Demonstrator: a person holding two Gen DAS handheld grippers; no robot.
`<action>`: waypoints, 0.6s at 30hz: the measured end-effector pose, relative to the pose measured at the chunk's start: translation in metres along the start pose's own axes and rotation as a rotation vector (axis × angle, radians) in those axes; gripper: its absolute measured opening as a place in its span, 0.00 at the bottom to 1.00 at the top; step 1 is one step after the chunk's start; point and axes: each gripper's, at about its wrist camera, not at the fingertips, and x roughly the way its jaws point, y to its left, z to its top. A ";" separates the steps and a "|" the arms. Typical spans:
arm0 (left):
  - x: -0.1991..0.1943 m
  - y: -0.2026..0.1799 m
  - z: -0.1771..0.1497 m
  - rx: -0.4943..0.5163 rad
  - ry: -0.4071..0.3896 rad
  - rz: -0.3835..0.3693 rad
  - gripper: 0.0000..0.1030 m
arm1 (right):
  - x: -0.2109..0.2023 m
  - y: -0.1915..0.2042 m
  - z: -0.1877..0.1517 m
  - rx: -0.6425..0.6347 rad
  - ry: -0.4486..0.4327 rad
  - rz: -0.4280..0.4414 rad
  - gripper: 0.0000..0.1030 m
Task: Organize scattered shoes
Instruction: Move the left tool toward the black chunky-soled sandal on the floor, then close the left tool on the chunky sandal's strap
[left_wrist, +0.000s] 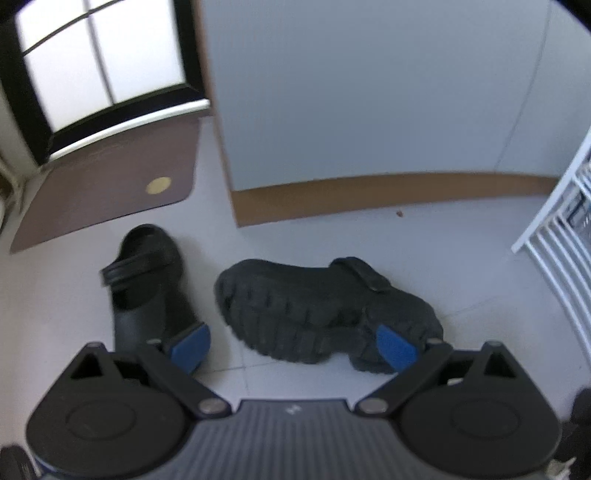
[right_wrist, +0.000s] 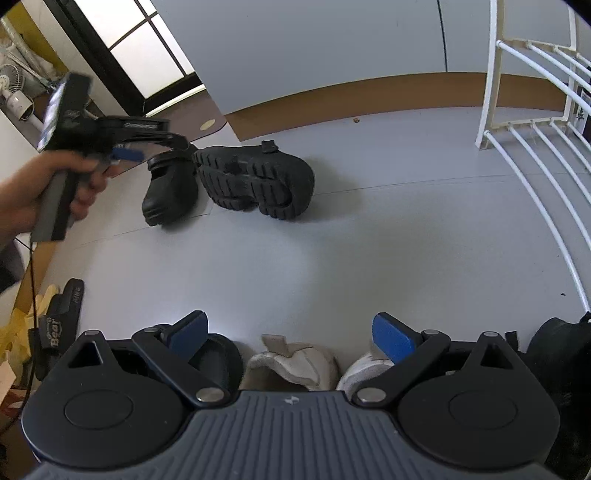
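Observation:
Two black clogs lie on the pale floor. One clog (left_wrist: 147, 280) (right_wrist: 170, 192) stands upright on the left. The other clog (left_wrist: 325, 310) (right_wrist: 255, 181) is tipped on its side beside it, with its lugged sole facing me. My left gripper (left_wrist: 291, 347) hovers open just above and in front of them, one blue pad over each clog. A hand (right_wrist: 37, 188) holds it in the right wrist view. My right gripper (right_wrist: 291, 336) is open and holds nothing. Below it are a black slide (right_wrist: 218, 358), a beige shoe (right_wrist: 291, 363) and a white shoe (right_wrist: 365, 369).
A white wire shoe rack (right_wrist: 535, 110) (left_wrist: 554, 258) stands on the right. A wall corner with a brown baseboard (left_wrist: 369, 195) runs behind the clogs, and a brown mat (left_wrist: 107, 184) lies by the door. Black sandals (right_wrist: 55, 332) sit at the left, a dark shoe (right_wrist: 554, 350) at the right.

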 end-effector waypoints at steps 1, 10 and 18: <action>0.006 -0.003 0.002 0.005 0.007 0.003 0.96 | 0.000 -0.002 0.000 0.006 0.003 0.002 0.96; 0.048 -0.016 0.031 0.047 -0.012 0.049 0.95 | -0.011 -0.026 -0.006 0.054 0.011 -0.036 0.96; 0.093 -0.038 0.052 0.058 0.059 0.033 0.96 | -0.017 -0.031 -0.013 0.074 0.009 -0.062 0.96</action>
